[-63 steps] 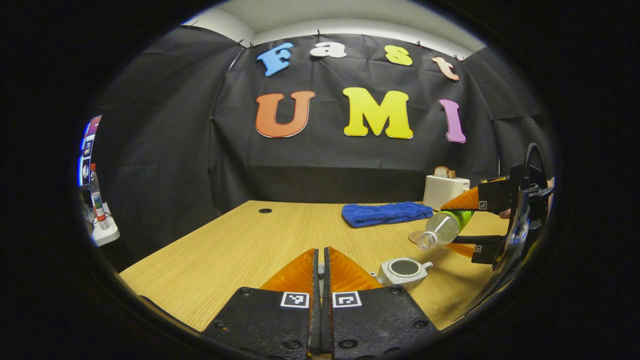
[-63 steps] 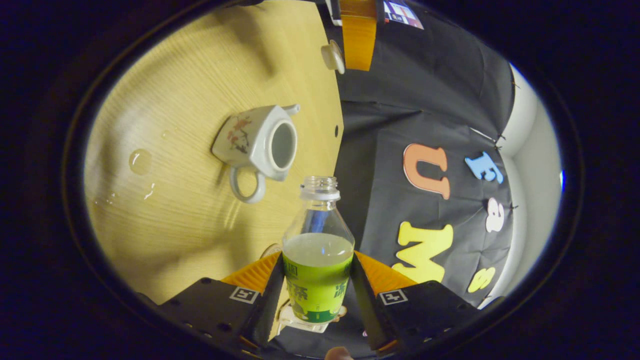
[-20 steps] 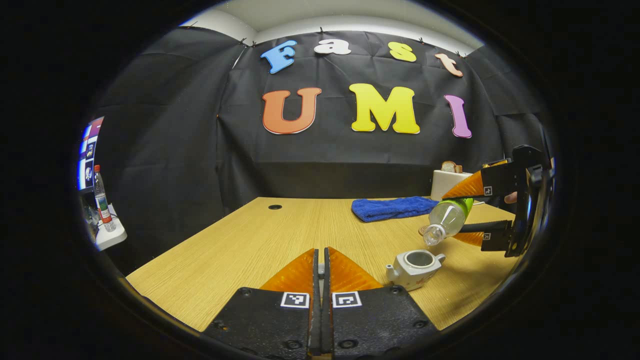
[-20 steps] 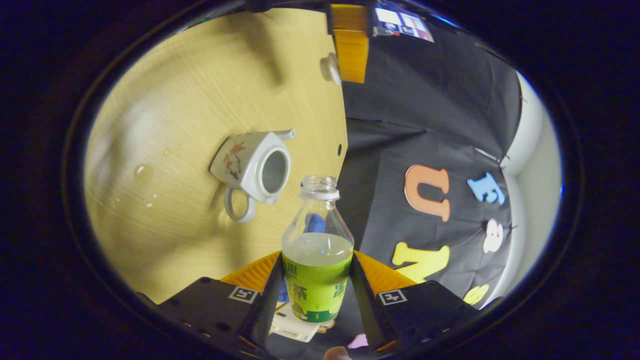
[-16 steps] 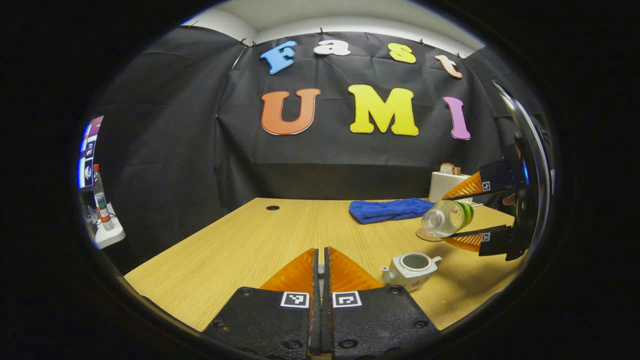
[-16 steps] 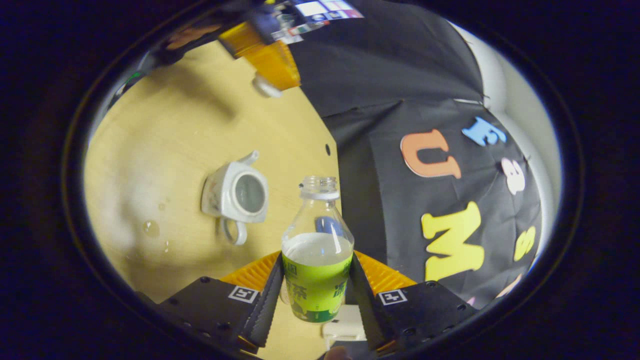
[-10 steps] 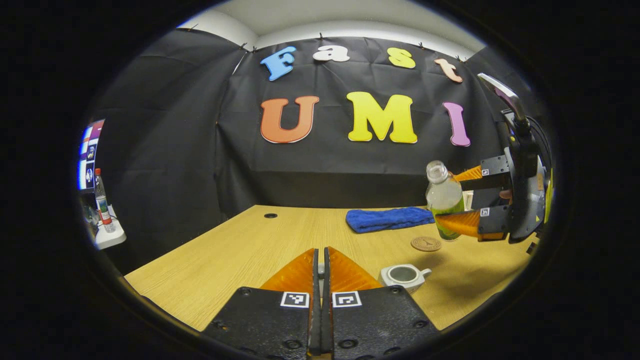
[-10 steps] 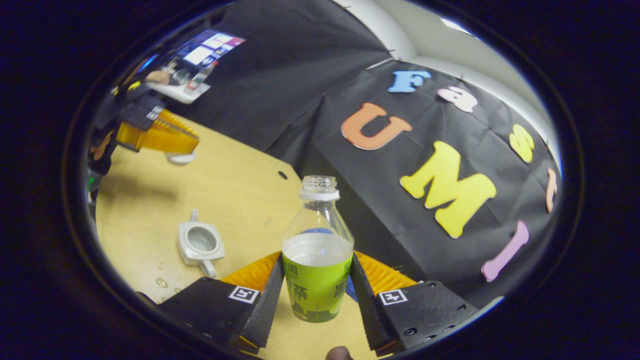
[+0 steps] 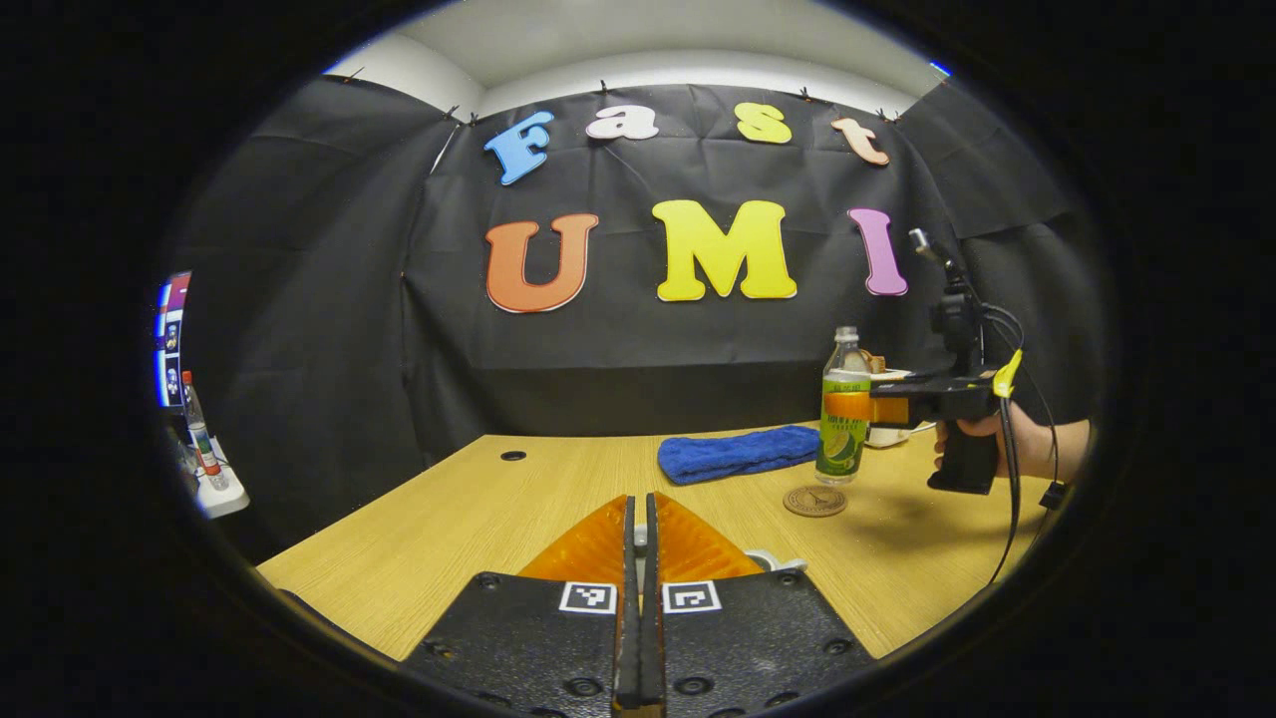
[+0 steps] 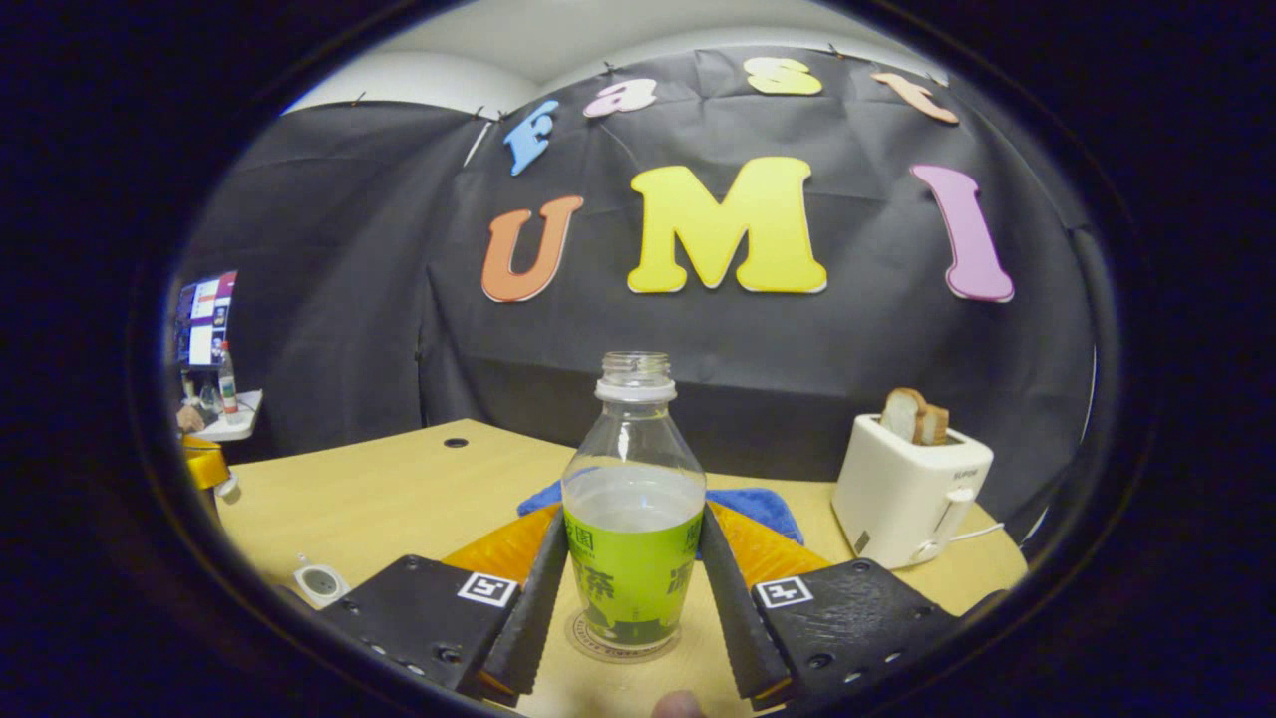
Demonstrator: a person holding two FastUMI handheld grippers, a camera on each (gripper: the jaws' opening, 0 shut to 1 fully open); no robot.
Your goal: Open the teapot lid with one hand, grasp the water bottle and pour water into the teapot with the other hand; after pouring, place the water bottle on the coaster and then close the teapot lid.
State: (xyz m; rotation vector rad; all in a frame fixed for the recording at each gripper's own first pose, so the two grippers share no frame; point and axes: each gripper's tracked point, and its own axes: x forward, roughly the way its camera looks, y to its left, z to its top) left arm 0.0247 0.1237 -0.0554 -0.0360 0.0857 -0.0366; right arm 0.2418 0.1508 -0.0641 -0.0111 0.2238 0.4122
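Left gripper view: the water bottle (image 9: pixel 843 407), tipped mouth-down over the teapot a second ago, now stands upright in the right gripper (image 9: pixel 847 407), held just above and slightly behind the round coaster (image 9: pixel 814 501) on the surface (image 9: pixel 478 519). Pouring looks finished; setting the bottle down comes next. A hand (image 9: pixel 1007 439) holds that gripper level, fingers pointing sideways across the surface. The left gripper (image 9: pixel 640 543) sits low in front with its fingers pressed together on a small pale piece, probably the lid's knob, though this is too hidden to confirm. A sliver of the teapot (image 9: pixel 773 561) peeks from behind its right finger. A blue towel (image 9: pixel 733 454) lies farther back

Right gripper view: the bottle (image 10: pixel 633 529) is pinched at its green label, upright, base over the coaster (image 10: pixel 623 638); contact cannot be told. The open teapot (image 10: pixel 321 581) stands well left, with the left gripper (image 10: pixel 204 464) beyond and a toaster (image 10: pixel 912 489) at right
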